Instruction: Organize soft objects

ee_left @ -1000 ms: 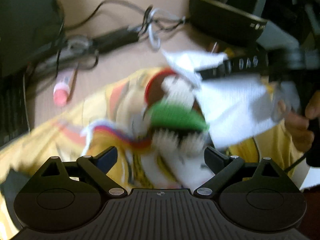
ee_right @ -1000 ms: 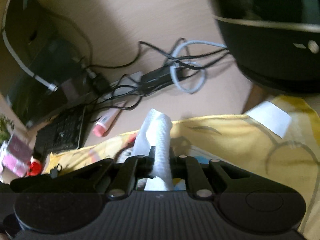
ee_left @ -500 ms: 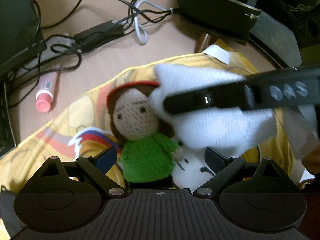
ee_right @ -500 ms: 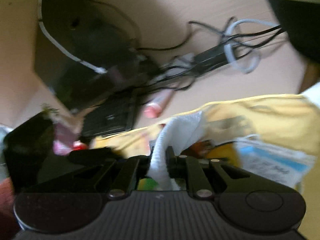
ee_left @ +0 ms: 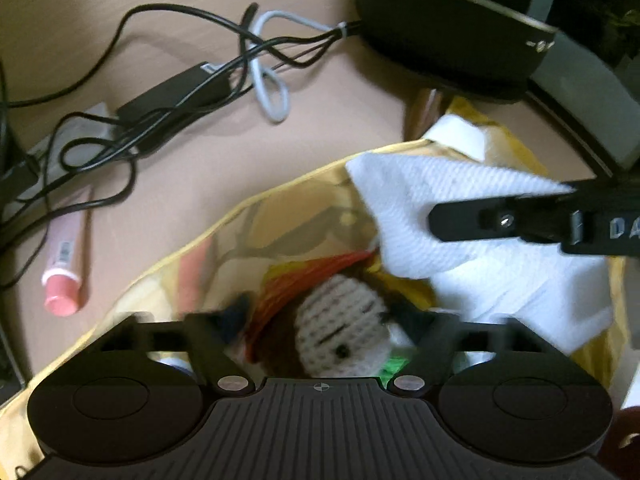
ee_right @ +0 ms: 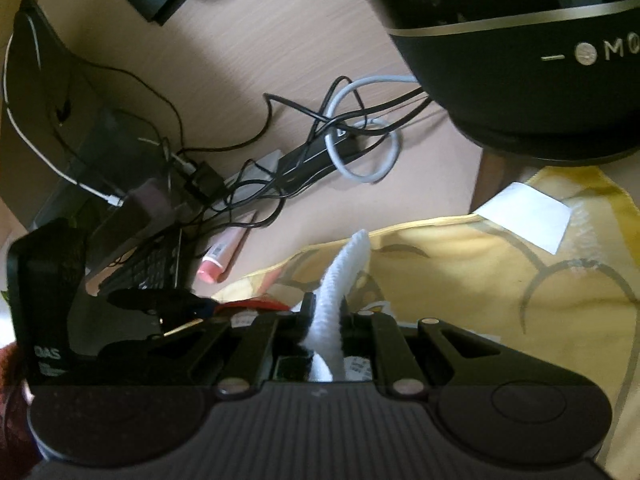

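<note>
Lit softly and warmly, with no hard glare on the beige desk (ee_left: pixel 328 120). Cast faint, diffuse shadows beside the tangled cables (ee_left: pixel 224 64). Smeared by motion blur across the crocheted doll (ee_left: pixel 340 332) and the fingers (ee_left: pixel 212 340) of the left gripper (ee_left: pixel 320 332), yet kept sharper on the white cloth (ee_left: pixel 452 216). Bent strongly by fisheye curvature toward the edges. Sank into near-black detail on the dark round appliance (ee_right: pixel 520 80); caught a thin highlight along its gold band.
</note>
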`<action>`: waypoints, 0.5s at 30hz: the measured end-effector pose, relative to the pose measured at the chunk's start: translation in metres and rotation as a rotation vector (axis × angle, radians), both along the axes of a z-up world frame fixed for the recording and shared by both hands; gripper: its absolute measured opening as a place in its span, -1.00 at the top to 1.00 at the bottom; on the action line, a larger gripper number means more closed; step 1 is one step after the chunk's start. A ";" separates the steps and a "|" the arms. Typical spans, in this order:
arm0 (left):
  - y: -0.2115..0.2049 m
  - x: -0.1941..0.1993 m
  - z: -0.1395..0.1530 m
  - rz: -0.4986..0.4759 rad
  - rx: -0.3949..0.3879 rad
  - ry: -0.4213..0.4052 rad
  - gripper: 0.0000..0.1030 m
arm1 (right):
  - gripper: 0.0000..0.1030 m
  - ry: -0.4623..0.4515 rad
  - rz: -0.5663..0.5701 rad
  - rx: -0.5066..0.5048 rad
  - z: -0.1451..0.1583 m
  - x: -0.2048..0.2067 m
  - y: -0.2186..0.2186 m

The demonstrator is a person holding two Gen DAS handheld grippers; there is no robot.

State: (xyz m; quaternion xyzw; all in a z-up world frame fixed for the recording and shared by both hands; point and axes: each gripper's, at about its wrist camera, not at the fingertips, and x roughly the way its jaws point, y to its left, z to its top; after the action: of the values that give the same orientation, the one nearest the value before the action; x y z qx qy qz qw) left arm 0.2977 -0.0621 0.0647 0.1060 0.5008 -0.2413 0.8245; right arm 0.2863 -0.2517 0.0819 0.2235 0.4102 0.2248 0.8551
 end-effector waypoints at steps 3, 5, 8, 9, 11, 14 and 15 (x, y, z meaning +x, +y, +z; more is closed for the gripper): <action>0.014 -0.001 0.018 0.052 0.022 -0.098 -0.41 | 0.79 -0.007 -0.002 -0.003 0.002 0.000 0.001; 0.026 -0.012 0.041 0.092 0.056 -0.238 -0.41 | 0.79 -0.019 0.005 -0.007 0.006 -0.001 0.003; 0.038 -0.050 0.066 0.091 0.114 -0.455 -0.40 | 0.79 -0.042 0.025 -0.027 0.011 -0.001 0.012; 0.041 -0.064 0.070 0.084 0.122 -0.488 -0.41 | 0.79 -0.050 0.034 -0.036 0.013 -0.001 0.016; 0.050 -0.086 0.062 0.066 0.087 -0.433 -0.40 | 0.77 -0.060 0.066 -0.042 0.015 -0.001 0.026; 0.061 -0.113 0.042 0.079 0.014 -0.264 -0.26 | 0.77 -0.073 0.127 -0.047 0.018 -0.005 0.042; 0.064 -0.119 0.036 0.092 -0.002 -0.228 -0.27 | 0.77 -0.079 0.149 -0.050 0.019 -0.007 0.048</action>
State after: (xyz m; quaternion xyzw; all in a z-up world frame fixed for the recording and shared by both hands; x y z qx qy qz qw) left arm 0.1783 0.0024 0.1002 0.1087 0.4079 -0.1904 0.8863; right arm 0.2794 -0.2038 0.1013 0.1617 0.3972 0.2862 0.8569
